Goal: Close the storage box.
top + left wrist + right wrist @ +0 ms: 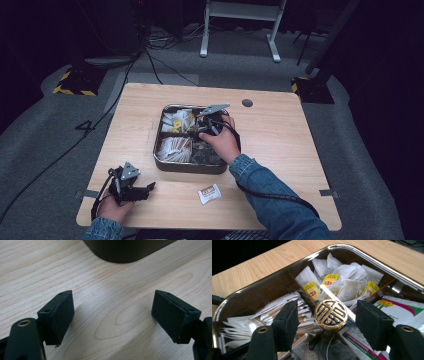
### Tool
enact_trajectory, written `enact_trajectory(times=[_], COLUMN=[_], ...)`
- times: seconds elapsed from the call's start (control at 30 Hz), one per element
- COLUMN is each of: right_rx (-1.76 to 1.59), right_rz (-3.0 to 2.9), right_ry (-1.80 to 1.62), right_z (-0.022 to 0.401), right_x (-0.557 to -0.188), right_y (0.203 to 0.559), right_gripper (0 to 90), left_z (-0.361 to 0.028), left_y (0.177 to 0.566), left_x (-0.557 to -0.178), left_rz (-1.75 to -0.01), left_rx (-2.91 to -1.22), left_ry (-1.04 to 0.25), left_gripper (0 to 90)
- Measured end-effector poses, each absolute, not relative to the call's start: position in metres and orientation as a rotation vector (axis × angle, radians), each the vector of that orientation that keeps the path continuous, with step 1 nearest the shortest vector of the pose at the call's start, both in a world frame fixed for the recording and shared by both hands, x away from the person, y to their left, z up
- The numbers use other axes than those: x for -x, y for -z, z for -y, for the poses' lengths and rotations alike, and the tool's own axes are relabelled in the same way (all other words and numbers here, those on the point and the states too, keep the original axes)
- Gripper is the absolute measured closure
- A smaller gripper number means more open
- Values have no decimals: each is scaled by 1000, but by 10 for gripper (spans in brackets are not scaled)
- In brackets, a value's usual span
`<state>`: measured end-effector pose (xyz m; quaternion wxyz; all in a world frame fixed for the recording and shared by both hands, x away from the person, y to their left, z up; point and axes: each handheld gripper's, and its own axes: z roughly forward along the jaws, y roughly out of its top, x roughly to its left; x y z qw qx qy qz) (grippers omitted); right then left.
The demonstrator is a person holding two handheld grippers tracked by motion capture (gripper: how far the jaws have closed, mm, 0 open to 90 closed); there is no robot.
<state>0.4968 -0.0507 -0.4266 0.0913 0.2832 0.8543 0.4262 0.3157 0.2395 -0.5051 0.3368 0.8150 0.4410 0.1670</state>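
Note:
A metal tray with dividers stands in the middle of the wooden table. A round gold knob rises where the dividers cross. My right gripper reaches into the tray, and its jaws stand open on either side of the knob with gaps at both pads. From above, the right gripper sits over the tray's centre. Near the front left corner of the table my left gripper rests in the hand. Its jaws are wide open over bare wood, facing the tray's dark corner.
Tea bags with yellow tags fill the far compartment, and white paper sachets another. Printed packets lie to the right. One small sachet lies on the table in front of the tray. A cable trails from the right sleeve.

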Motion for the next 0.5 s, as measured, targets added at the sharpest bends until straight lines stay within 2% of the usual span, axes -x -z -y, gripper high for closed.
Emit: enact_trajectory(times=[0.5], right_rx=[-787], right_rz=[-2500], right_ry=[-1382], right_z=[94], right_x=[-475], right_y=[388], right_gripper=[336], left_z=[-238], left_y=[505], left_x=[-318], left_rz=[-1144], left_rx=[-2131], left_ry=[-425], left_gripper=[175])
